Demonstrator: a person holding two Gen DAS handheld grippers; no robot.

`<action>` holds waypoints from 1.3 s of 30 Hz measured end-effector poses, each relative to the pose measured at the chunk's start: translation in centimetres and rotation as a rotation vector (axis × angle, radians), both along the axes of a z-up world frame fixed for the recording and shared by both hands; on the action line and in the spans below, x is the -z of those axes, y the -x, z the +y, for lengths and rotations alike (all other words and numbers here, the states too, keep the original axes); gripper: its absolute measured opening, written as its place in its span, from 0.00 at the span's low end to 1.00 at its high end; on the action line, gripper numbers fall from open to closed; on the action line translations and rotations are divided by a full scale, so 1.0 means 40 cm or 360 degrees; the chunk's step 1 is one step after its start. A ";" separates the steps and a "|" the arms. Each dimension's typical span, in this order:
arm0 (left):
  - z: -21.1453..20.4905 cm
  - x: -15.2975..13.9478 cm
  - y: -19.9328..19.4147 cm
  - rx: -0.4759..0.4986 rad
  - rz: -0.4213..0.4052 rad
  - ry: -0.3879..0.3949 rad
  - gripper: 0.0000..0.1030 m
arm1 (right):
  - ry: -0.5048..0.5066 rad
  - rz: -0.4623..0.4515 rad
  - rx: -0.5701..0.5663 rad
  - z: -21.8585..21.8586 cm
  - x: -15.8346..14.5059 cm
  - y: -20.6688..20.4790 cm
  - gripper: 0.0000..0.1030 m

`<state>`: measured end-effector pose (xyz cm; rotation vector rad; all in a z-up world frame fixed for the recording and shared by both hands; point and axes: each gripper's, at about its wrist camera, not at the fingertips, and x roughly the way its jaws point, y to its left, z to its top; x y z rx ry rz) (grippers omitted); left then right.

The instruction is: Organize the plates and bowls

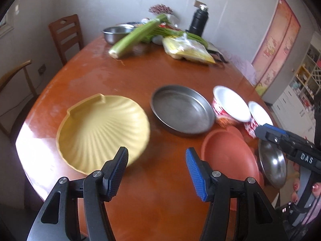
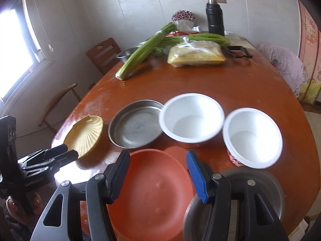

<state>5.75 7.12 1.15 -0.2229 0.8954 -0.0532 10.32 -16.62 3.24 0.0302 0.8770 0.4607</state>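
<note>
On the brown table (image 1: 124, 76) lie a yellow shell-shaped plate (image 1: 102, 132), a round steel pan (image 1: 182, 110), two white bowls with red outsides (image 1: 230, 106) (image 1: 259, 114), an orange plate (image 1: 228, 152) and a steel plate (image 1: 272, 164). My left gripper (image 1: 157, 170) is open over bare table, just right of the yellow plate's near rim, nothing between its fingers. In the right wrist view, my right gripper (image 2: 158, 176) is open above the orange plate (image 2: 152, 190), with the steel plate (image 2: 256, 180) under its right finger. The bowls (image 2: 191, 118) (image 2: 251, 136) and pan (image 2: 136, 126) lie beyond.
At the table's far end are celery stalks (image 1: 136, 36), a steel bowl (image 1: 116, 33), a bagged yellow food pack (image 1: 186, 48) and a black flask (image 1: 198, 21). Two chairs (image 1: 66, 36) stand at the left. The table's near edge runs just under both grippers.
</note>
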 end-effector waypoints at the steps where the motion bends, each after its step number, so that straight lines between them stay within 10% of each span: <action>1: -0.017 0.004 0.005 0.0026 0.0007 0.0006 0.60 | 0.0002 0.0007 0.0003 -0.006 0.004 0.001 0.56; 12: -0.163 0.089 0.029 0.0226 0.0211 0.0151 0.60 | 0.0126 -0.0015 -0.0014 -0.008 0.033 0.013 0.56; 39: -0.262 0.124 0.015 0.0189 0.0213 -0.0234 0.60 | 0.0256 0.0095 -0.0114 0.038 0.114 -0.078 0.56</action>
